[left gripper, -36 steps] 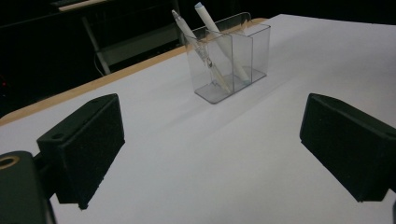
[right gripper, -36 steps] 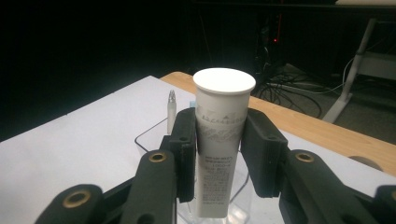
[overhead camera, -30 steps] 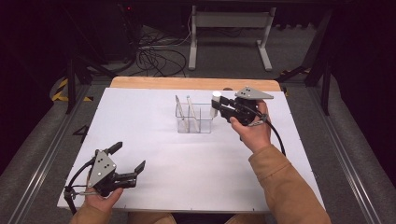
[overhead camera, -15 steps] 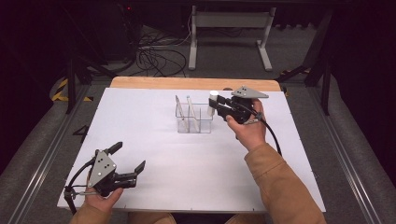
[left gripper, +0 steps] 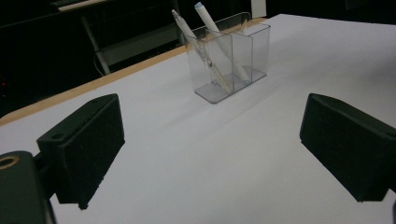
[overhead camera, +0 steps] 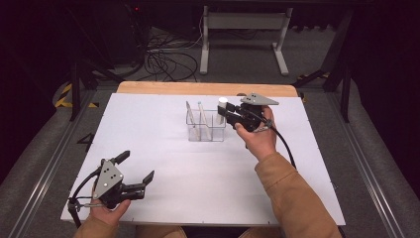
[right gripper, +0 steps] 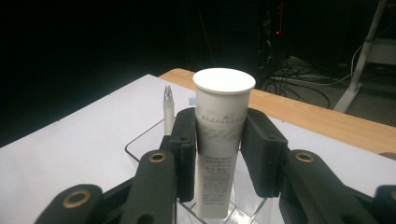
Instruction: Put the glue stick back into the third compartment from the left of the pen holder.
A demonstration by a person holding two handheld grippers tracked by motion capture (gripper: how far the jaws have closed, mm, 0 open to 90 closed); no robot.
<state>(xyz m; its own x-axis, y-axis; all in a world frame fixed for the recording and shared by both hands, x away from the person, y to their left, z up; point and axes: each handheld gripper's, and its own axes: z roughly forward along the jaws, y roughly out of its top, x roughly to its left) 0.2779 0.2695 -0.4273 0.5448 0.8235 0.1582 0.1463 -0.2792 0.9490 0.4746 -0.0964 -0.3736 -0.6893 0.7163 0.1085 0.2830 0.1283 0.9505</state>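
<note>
Tiny unreadable print covers the white tube (right gripper: pixel 219 140) between right gripper (right gripper: pixel 219 151) fingers.

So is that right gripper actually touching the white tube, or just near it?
Touching. In the right gripper view, the right gripper has both black jaws pressed against the sides of the white tube, with no gap showing, above the clear organizer.

High view: above the near edge, facing forward and down on the whole white worktop (overhead camera: pixel 198 193).
Left gripper view: low, from the near left corner, looking across at the distant clear organizer (left gripper: pixel 231 58).
Right gripper view: right above the organizer's (right gripper: pixel 140 140) rim, facing the far wooden edge.
Shared: all 3 views show the organizer and worktop.
</note>
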